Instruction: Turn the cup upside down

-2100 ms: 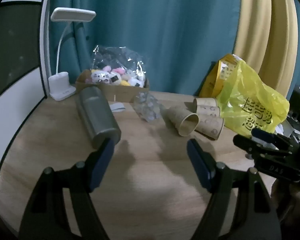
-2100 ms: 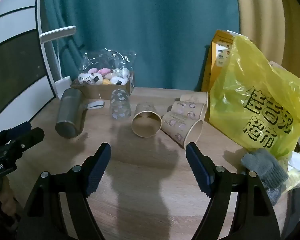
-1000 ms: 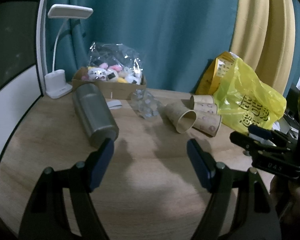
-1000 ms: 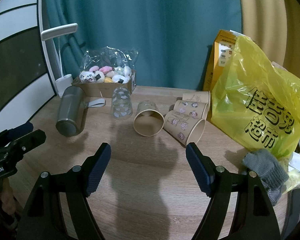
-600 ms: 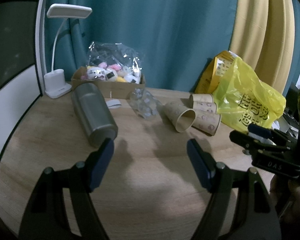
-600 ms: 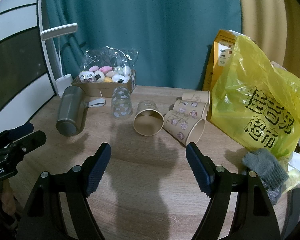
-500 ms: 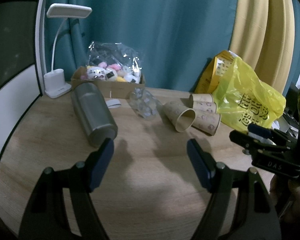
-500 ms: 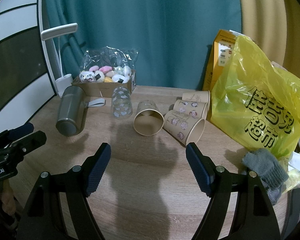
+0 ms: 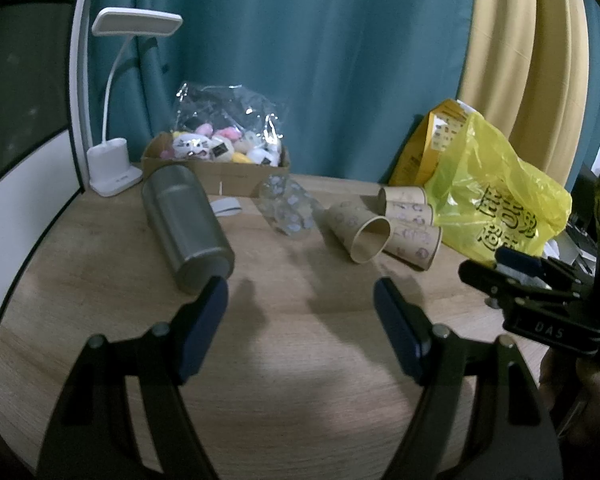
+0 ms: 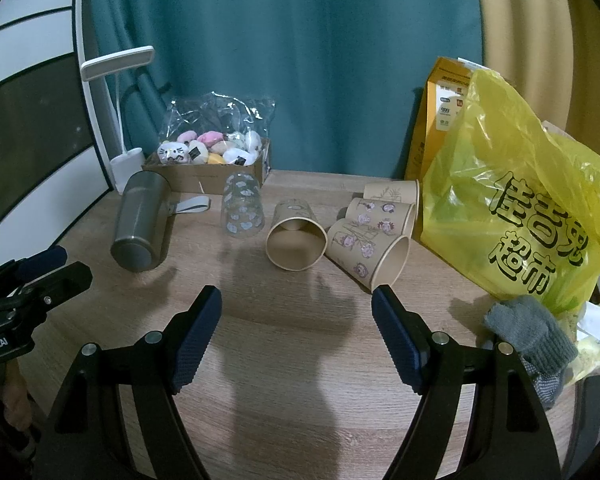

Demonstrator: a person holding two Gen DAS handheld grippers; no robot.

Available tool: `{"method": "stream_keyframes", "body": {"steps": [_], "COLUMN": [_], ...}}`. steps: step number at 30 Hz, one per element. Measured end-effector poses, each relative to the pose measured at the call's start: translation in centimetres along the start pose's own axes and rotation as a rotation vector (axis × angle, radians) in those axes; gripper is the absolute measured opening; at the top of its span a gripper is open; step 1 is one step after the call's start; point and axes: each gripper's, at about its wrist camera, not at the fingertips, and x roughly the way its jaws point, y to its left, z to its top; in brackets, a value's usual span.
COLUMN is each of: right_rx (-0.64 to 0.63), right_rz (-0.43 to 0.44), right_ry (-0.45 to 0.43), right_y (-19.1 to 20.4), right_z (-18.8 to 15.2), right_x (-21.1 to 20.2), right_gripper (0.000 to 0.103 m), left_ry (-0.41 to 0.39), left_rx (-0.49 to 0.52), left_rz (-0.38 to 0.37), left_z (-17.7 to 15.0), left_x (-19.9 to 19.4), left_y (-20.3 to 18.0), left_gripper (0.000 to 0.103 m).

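Your right gripper [image 10: 296, 306] and left gripper [image 9: 300, 300] both hover spread wide, holding nothing; the paper cup [image 10: 296, 240] lies on its side straight ahead, mouth toward you, ready for grasping.

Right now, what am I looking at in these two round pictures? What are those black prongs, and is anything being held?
No robot here: a person holds a two-finger gripper in each hand, and each carries a fisheye camera looking along its fingers. The prongs at the bottom of each picture are those fingers.

One picture looks out from the left gripper, the other from the right gripper. Each also catches the other tool at its edge.

Both are open and hold nothing, hovering above a wooden table.

On it lie a steel flask, a clear cup and several paper cups, all on their sides. Behind stand a lamp and a box of plush toys; at the right, a yellow bag and a grey glove.

No cup is flipped yet.
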Motion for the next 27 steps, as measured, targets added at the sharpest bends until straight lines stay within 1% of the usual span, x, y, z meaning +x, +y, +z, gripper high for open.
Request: {"method": "stream_keyframes", "body": {"steps": [18,27], "right_rx": [0.001,0.003], "right_rz": [0.002,0.002], "right_ry": [0.003,0.004], "right_y": [-0.13,-0.28], "right_z": [-0.01,-0.12], "right_x": [0.01,0.06], "right_gripper": [0.080,0.080], "left_ry": [0.001,0.011], "left_rx": [0.002,0.006], "left_rz": [0.000,0.005], "left_z": [0.09,-0.40], "left_x": [0.02,0.21], "left_y": [0.02,-0.45], "left_gripper": [0.077,0.077]}}
